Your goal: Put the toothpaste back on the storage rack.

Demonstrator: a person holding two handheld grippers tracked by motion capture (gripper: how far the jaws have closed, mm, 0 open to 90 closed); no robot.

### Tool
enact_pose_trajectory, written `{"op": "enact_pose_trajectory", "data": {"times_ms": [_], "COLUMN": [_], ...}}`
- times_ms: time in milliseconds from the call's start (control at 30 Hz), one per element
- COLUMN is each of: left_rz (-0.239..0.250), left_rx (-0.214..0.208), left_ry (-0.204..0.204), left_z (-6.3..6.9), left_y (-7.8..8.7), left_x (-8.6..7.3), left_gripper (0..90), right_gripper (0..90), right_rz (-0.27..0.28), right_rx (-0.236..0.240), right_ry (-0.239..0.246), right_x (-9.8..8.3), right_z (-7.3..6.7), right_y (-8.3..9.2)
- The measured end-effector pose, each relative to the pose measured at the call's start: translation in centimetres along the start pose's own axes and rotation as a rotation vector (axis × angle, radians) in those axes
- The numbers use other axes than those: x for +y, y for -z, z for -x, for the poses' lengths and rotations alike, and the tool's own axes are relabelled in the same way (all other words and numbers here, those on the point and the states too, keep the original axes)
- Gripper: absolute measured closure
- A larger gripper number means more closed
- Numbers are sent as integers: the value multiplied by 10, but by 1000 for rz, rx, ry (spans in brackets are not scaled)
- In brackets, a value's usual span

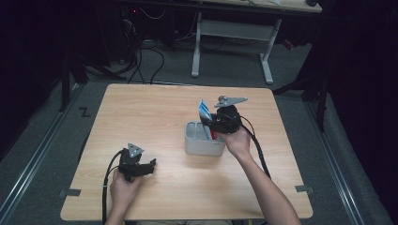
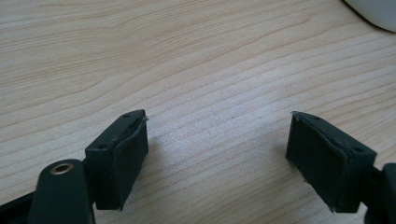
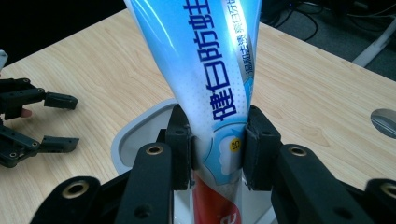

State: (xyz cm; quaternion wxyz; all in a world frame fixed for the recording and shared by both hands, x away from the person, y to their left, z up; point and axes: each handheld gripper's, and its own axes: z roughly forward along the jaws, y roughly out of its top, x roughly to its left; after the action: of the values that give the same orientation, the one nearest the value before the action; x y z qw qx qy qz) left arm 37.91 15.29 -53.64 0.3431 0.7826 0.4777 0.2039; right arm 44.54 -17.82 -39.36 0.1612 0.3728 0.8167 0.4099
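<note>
Right gripper (image 3: 217, 154) is clamped on the toothpaste tube (image 3: 210, 70), which stands upright with its red end down inside the grey holder (image 1: 202, 140); only the release looks left. Left gripper (image 2: 217, 154) rests on the table (image 1: 155, 108), jaws apart, holding nothing

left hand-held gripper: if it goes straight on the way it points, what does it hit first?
Probably the grey tub. The left hand-held gripper lies open on the table, pointing toward it over bare wood; its own view shows a pale edge ahead. Depth unclear.
</note>
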Motion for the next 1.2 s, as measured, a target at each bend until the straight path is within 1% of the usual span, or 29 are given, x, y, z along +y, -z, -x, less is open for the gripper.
{"op": "enact_pose_trajectory", "data": {"times_ms": [33, 167, 267, 467, 700, 767, 800, 833, 900, 967, 1067, 1200], "left_rz": [0, 0, 0, 0, 0, 0, 0, 1, 0, 0, 0, 0], "left_rx": [0, 0, 0, 1, 1, 1, 2, 2, 2, 2, 2, 2], "left_ry": [0, 0, 1, 1, 1, 1, -1, 0, -1, 0, 0, 0], "left_z": [0, 0, 0, 0, 0, 0, 0, 0, 0, 0, 0, 0], "left_y": [0, 0, 0, 0, 0, 0, 0, 0, 0, 0, 0, 0], "left_x": [0, 0, 0, 0, 0, 0, 0, 0, 0, 0, 0, 0], "left_gripper": [212, 212, 211, 212, 212, 211, 212, 212, 212, 211, 212, 211], "right_gripper": [680, 682, 682, 681, 680, 679, 678, 678, 678, 678, 677, 676], "right_rz": [3, 11, 13, -1, 4, -13, -23, -41, -61, -63, -73, -78], "right_rx": [3, 0, 1, 6, 2, 13, 14, 6, -1, -1, 8, 3], "right_ry": [-5, 0, -10, -7, -6, -7, 1, 17, 20, 20, 4, 8], "right_x": [-1, -1, 0, 0, 0, 0, -1, -2, -5, -6, -9, -11], "right_z": [-1, -1, 0, 0, -1, -1, -1, -3, -4, -3, -3, -1], "right_y": [0, 1, 2, 0, 0, -2, -4, -7, -14, -16, -20, -21]}}
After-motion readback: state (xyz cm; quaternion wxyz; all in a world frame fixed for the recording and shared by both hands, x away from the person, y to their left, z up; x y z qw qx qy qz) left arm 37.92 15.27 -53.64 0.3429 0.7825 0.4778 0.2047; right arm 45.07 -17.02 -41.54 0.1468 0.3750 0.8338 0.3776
